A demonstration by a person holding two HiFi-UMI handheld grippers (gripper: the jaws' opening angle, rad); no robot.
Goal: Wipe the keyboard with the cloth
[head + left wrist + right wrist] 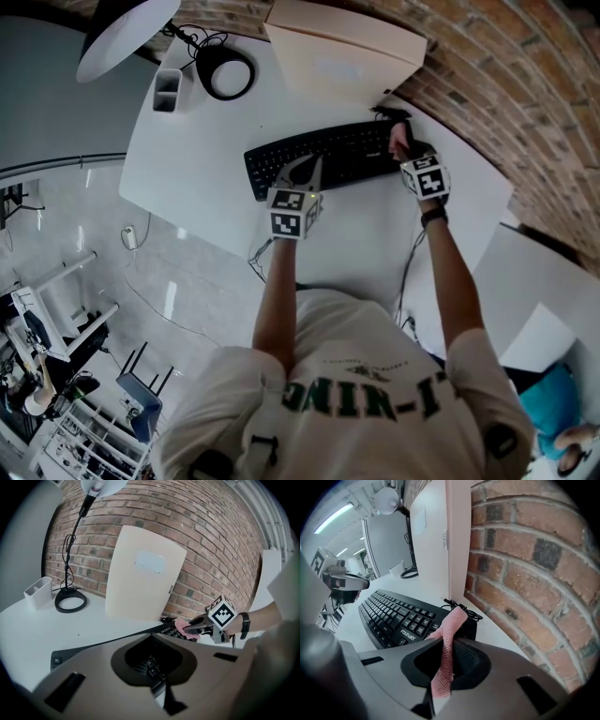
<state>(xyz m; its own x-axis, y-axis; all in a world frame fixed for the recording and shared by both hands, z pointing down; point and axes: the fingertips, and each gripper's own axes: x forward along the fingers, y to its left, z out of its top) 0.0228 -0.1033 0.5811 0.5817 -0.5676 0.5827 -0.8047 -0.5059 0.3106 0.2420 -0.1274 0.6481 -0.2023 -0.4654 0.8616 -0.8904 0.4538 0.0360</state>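
Brick wall (487,84) backed the white tabletop (187,159), keyboard (328,155) mid-frame. I held the right gripper (405,142), fingers clamped on the pink cloth (447,639), at the keyboard's right end; the left gripper (302,178), fingers together, rested on its near edge. Wiping seemed just starting; next I'd drag the cloth leftward across the keys.

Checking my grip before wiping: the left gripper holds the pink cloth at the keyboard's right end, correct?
Not quite. The right gripper holds the pink cloth at the right end of the keyboard, not the left one. The right gripper view shows its jaws shut on the cloth.
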